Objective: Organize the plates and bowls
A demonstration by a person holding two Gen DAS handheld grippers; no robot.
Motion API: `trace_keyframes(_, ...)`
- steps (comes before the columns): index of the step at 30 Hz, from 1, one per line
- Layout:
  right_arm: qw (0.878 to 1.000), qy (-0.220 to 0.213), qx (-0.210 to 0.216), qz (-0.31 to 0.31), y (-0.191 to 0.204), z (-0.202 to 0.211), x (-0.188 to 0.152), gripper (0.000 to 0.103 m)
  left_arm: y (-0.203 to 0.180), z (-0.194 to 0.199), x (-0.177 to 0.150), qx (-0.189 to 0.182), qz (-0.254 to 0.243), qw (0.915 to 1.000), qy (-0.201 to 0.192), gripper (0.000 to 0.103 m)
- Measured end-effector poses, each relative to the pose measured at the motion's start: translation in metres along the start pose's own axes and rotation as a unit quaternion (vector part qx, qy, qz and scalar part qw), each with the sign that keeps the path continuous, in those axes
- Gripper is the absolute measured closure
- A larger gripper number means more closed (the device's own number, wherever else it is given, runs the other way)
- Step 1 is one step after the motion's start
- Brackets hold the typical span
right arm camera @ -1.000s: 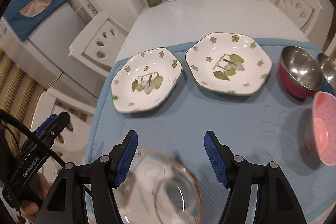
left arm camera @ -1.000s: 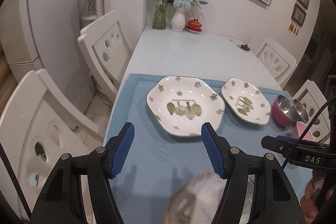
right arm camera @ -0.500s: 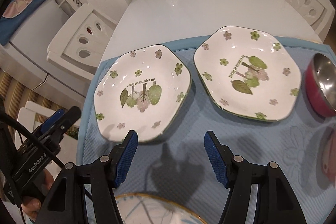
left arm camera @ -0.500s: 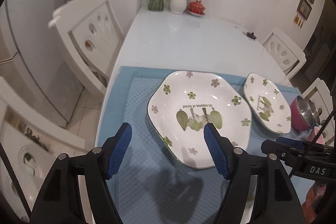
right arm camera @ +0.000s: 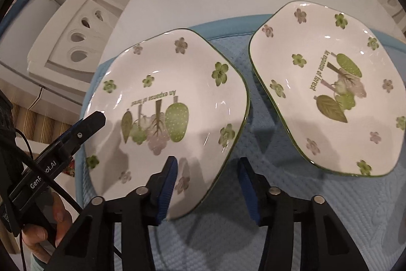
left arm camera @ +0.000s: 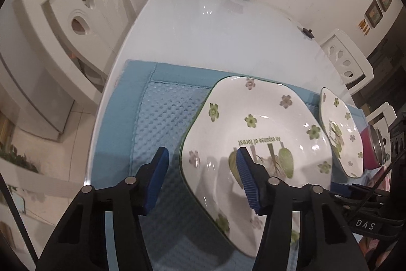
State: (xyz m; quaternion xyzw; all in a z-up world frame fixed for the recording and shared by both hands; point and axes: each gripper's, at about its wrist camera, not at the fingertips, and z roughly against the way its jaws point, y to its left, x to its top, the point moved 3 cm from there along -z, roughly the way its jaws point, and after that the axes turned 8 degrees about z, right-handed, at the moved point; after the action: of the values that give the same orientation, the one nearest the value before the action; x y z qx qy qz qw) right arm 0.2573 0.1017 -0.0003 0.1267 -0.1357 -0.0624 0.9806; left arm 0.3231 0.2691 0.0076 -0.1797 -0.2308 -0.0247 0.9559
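Both grippers are low over one plate (right arm camera: 177, 98) now, white, roughly hexagonal, thin green rim, scattered green and mauve flowers, trees and the words "An expanse of forest" in the middle. It lies on the blue mat (left arm camera: 162, 113) near the mat's left edge, nothing in it. The left gripper (left arm camera: 201, 178) straddles its left rim, one blue pad outside over the mat, the other over the plate's face; jaws have just been closing, not yet pressing on the rim. The right gripper (right arm camera: 206, 179) straddles the near right rim the same way (also just narrowing), unclamped. A matching second plate (right arm camera: 337, 90) lies just beside it toward the mat's right, also empty. Past that, by the mat's right edge, a red bowl (left arm camera: 371, 151) with steel lining; contents hidden.
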Motion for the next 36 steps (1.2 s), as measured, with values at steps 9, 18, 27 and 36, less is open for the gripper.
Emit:
trace_keyframes(9,1.0,-0.011,-0.013,0.024,0.006,-0.01,0.019,0.058,-0.005,-0.022,0.011,-0.017,-0.006,0.9998,0.008,0.054)
trace_keyframes(18,0.997,-0.001,-0.026,0.071,0.024,-0.002,0.009,0.058,0.0,-0.005,-0.002,-0.005,-0.014,0.9999,0.0,0.057)
trace_keyframes(27,0.994,0.012,-0.005,0.112,0.037,-0.014,-0.004,0.058,0.01,-0.001,-0.017,0.014,-0.037,0.9992,0.001,0.058)
trace_keyframes(36,0.991,-0.028,0.006,0.134,0.034,-0.016,0.005,0.053,0.009,-0.004,-0.015,0.011,-0.037,0.9991,-0.015,0.058)
